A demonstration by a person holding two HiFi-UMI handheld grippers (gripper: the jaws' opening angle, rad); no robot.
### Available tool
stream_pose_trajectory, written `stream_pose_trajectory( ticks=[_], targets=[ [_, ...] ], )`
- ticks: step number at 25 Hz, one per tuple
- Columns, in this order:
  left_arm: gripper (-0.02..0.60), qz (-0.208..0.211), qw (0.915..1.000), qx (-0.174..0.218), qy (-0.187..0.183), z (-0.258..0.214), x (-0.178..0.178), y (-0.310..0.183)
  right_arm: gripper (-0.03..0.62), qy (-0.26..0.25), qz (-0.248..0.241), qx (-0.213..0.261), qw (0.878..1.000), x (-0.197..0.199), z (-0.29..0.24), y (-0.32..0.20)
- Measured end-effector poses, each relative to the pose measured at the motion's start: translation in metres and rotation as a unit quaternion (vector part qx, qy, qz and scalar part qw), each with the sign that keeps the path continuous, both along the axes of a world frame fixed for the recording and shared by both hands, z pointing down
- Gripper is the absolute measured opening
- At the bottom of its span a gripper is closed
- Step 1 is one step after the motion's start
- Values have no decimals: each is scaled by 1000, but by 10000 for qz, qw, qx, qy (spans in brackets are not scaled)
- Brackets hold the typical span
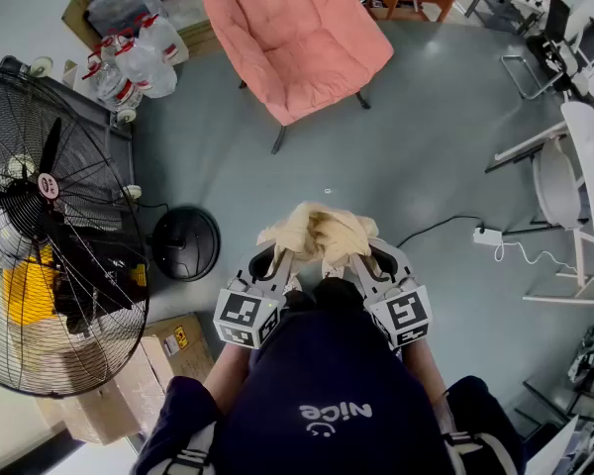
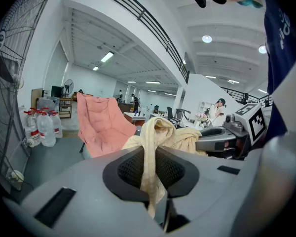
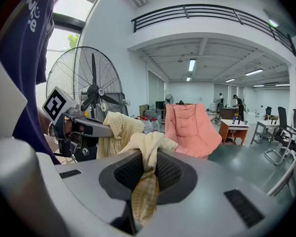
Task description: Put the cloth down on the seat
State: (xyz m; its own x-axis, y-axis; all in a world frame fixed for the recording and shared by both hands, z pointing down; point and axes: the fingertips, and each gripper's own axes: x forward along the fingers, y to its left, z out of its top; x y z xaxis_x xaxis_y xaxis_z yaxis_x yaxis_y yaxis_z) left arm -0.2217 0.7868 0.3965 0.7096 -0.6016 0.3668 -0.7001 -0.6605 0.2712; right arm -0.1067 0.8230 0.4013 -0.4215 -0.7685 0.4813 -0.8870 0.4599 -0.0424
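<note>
**Seat.** A pink padded chair (image 1: 295,38) is seen on the grey floor (image 1: 416,166), well ahead of the person, with its cushion turned towards the grippers. A large floor fan (image 1: 49,245) stands off to the left, apart from the line between person and chair.

**Cloth.** A pale yellow cloth (image 1: 318,234) is held bunched in the air just in front of the person's torso, well short of the chair. No part of it touches the seat or the floor. One gathered end is taken by each gripper, and the slack middle is heaped up between them. The two-point hold is judged to keep the fabric off the floor and to allow it to be laid out across the cushion once the chair is reached.

**Left gripper** (image 2: 150,169). The jaws are drawn nearly together and pinched on a gathered fold of the cloth. The fold is seen running down between the ribbed pads, with a short tail hanging below.

**Right gripper** (image 3: 144,174). The jaws are likewise closed to a narrow gap on a fold. A checked end hangs beneath the pads.

**Relative position.** The cloth lies in both sets of jaws and rises just beyond them, bridging the two grippers. The chair is seen past it in both gripper views. The carrying stage is judged to be in hand; the putting-down is not yet done.
</note>
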Motion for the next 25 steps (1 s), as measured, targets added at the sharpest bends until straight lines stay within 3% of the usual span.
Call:
stream_pose_trajectory(
  ticks=[7,25],
  targets=[
    [57,31,9999,69,-156,-1,19,-6,78,-150,477,197,9986,28,-3,-11],
    [57,-626,9980,65,76,-3,93,-53,78,-158,40,464,9988,108,-4,-75]
  ],
)
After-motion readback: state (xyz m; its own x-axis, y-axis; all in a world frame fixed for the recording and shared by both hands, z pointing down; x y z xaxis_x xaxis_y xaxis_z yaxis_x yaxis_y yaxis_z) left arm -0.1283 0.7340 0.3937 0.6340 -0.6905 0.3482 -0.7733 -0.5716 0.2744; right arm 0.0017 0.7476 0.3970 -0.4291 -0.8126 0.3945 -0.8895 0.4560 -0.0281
